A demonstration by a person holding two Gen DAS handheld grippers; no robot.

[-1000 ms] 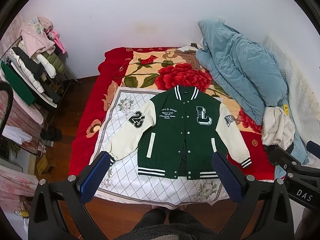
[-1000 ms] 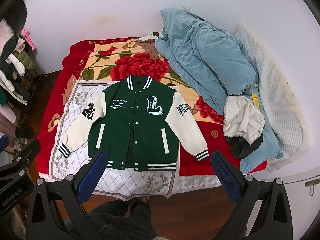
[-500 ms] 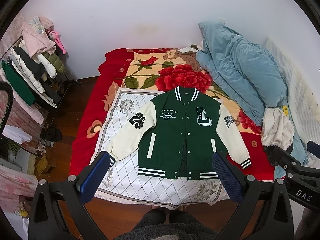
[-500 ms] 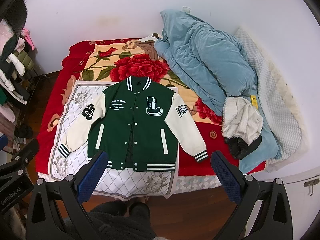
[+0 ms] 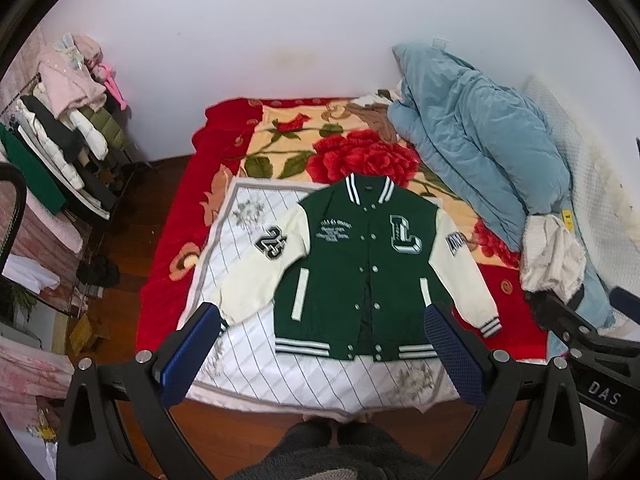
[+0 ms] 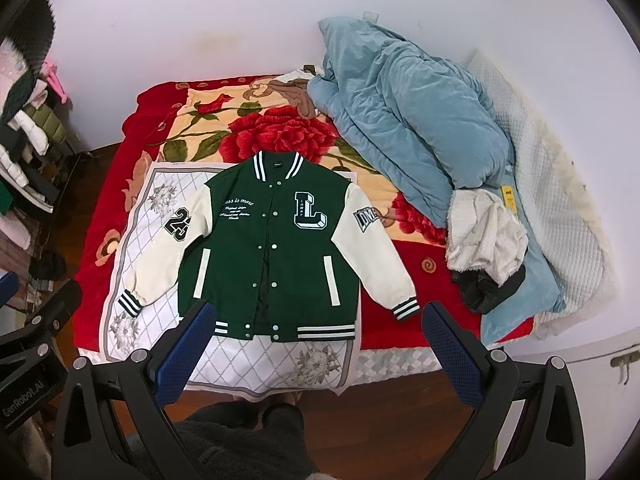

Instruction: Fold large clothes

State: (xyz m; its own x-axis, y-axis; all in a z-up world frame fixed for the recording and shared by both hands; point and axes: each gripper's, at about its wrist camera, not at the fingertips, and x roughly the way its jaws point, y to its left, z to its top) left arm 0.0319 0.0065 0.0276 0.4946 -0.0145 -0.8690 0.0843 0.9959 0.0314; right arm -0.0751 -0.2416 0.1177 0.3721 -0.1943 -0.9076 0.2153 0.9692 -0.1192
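Note:
A green varsity jacket with cream sleeves lies flat and face up on a white quilted cloth on the bed, sleeves spread out to both sides. It also shows in the right wrist view. My left gripper is open and empty, held high above the bed's near edge. My right gripper is open and empty too, at a similar height. Neither touches the jacket.
A red floral blanket covers the bed. A blue duvet and a white and black clothes pile lie at the right. A clothes rack stands at the left on the wooden floor.
Both views have shifted slightly, so the jacket sits a little lower in the frames. Nothing on the bed has moved and both grippers stay open.

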